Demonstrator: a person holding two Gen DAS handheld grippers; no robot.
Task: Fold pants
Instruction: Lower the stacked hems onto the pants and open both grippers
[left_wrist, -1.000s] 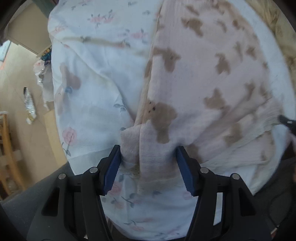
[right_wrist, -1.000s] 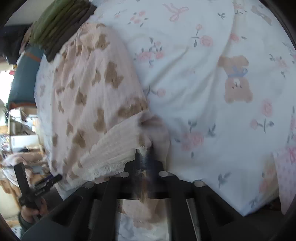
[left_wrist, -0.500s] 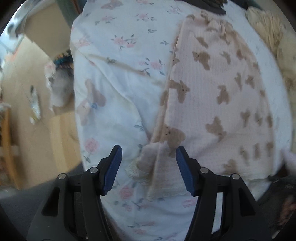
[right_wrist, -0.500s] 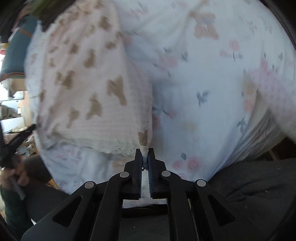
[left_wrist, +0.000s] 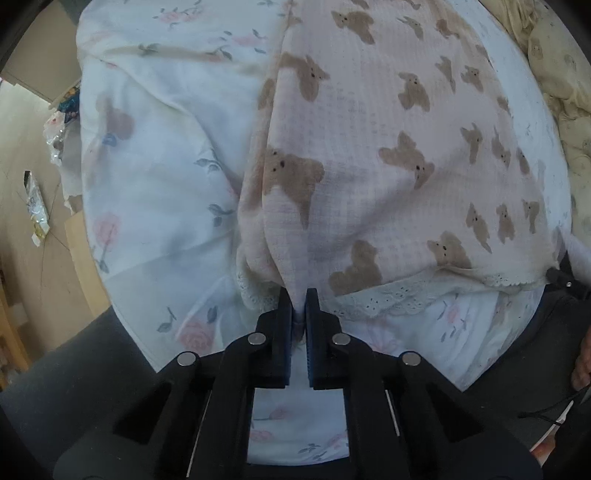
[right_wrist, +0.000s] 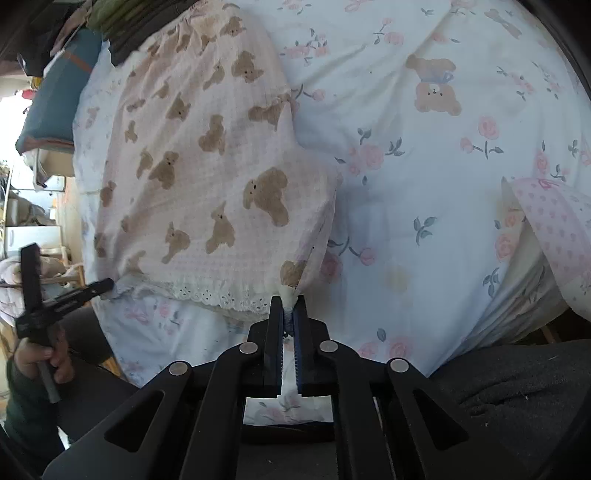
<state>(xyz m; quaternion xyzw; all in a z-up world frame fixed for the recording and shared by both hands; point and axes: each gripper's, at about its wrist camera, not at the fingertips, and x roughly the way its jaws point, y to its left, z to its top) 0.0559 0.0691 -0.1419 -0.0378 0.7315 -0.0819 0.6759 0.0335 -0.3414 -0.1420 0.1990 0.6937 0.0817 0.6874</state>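
- Left wrist view: left gripper (left_wrist: 299, 295) has its fingers clamped on the lace hem of the bear-print pants (left_wrist: 388, 155); tan floor (left_wrist: 33, 206) at left.
- Right wrist view: right gripper (right_wrist: 286, 301) is pinched tight on the hem's other corner, plus a pink heart-print cloth (right_wrist: 554, 221) at far right.
- Pants lie flat on a bed with a floral sheet (right_wrist: 424, 129).

Your pants (left_wrist: 388, 177) are pale pink waffle cloth printed with brown teddy bears, with a white lace hem (right_wrist: 207, 293) along the near edge. They lie spread flat, hem toward you, and each near corner is bunched up into a peak.
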